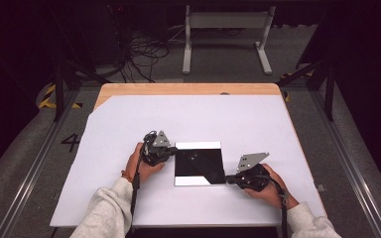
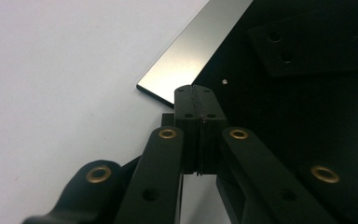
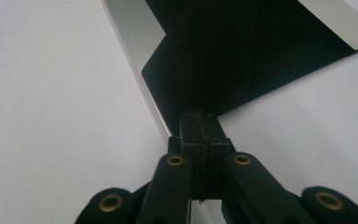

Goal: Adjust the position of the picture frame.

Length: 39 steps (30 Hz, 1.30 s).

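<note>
Left gripper (image 1: pixel 167 152): jaws pressed together, nothing between them, tip at the upper left corner of the mirror panel (image 1: pixel 199 163). Panel lies flat mid-table on the white sheet (image 1: pixel 104 148), near-square, edges parallel to the sheet's, no clear long axis. Right gripper (image 1: pixel 233 179): pressed together, empty, at the lower right corner. Judgement: corners addressed; panel not gripped or lifted yet.

i see a wooden table (image 1: pixel 188 89) with a bare strip of wood along its far edge. a white sheet (image 1: pixel 129 124) covers the rest, its far left corner cut off at a slant. a square mirror (image 1: pixel 199 163) lies flat on the sheet, nearer the near edge, about midway between left and right edges.
</note>
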Motion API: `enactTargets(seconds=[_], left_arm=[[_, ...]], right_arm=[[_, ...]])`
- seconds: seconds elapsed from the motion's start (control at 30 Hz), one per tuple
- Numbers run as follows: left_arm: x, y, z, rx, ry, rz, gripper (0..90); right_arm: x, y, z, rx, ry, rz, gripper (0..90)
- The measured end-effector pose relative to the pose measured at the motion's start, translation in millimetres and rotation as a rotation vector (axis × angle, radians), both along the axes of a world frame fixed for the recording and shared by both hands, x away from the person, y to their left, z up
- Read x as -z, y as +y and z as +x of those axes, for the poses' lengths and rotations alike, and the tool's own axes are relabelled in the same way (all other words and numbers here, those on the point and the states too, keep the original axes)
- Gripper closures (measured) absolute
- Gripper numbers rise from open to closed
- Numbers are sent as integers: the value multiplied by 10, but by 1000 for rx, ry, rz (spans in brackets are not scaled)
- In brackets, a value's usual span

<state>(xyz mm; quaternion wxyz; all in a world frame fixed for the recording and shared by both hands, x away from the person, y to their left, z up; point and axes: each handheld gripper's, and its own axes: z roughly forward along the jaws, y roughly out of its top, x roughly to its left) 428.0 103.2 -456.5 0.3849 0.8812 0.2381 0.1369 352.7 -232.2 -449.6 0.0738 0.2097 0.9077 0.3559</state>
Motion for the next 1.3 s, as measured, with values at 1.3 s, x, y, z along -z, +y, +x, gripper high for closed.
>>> enactTargets(seconds=[1.3], left_arm=[[87,261,-738,90,37,8,870]], right_arm=[[-121,88,-162,19,-24,-169,900]])
